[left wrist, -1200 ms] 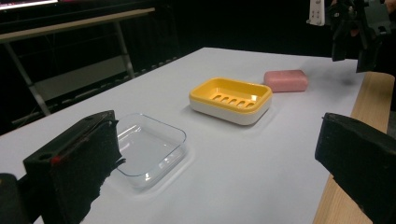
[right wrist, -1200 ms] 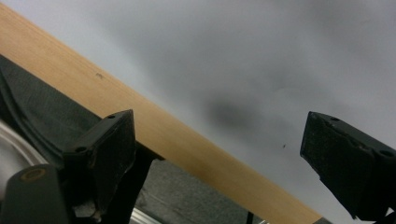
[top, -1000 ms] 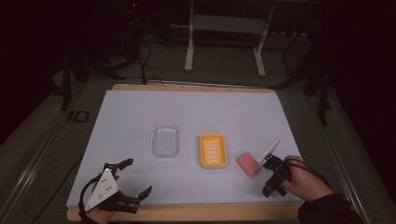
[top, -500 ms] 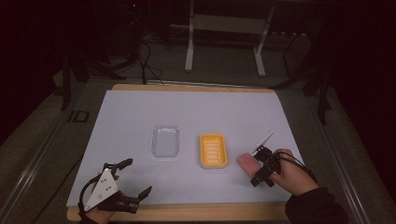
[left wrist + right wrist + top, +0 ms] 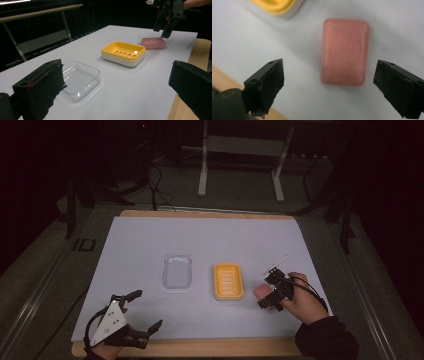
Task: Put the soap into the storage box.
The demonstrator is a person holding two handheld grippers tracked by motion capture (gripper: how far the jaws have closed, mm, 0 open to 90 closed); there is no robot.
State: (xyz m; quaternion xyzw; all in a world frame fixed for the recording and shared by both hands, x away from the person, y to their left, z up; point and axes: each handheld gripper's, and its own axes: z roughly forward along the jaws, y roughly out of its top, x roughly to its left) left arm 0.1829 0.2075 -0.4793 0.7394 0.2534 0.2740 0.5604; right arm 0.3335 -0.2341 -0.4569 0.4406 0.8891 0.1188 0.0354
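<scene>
A pink soap bar (image 5: 345, 52) lies flat on the white table cover, just right of a yellow soap dish (image 5: 228, 281). My right gripper (image 5: 270, 298) hovers above the soap (image 5: 259, 291), open, with one jaw on each side of the bar and neither touching it. The soap dish (image 5: 123, 53) is empty and has a slotted floor. Left of it sits a clear plastic tray (image 5: 177, 271). At the table's front left my left gripper (image 5: 146, 309) stands open and holds nothing, and it faces the tray (image 5: 77, 78), the soap (image 5: 153, 43) and the right gripper (image 5: 163, 23).
The white cover (image 5: 150, 240) lies on a wooden board whose edge (image 5: 200, 347) shows along the front. A corner of the yellow dish (image 5: 275, 6) sits close to the soap. Metal stand legs (image 5: 202, 170) and cables lie on the floor beyond the table.
My right gripper has moved left from the table's right side and now hangs over the pink soap. The left gripper has stayed still.
</scene>
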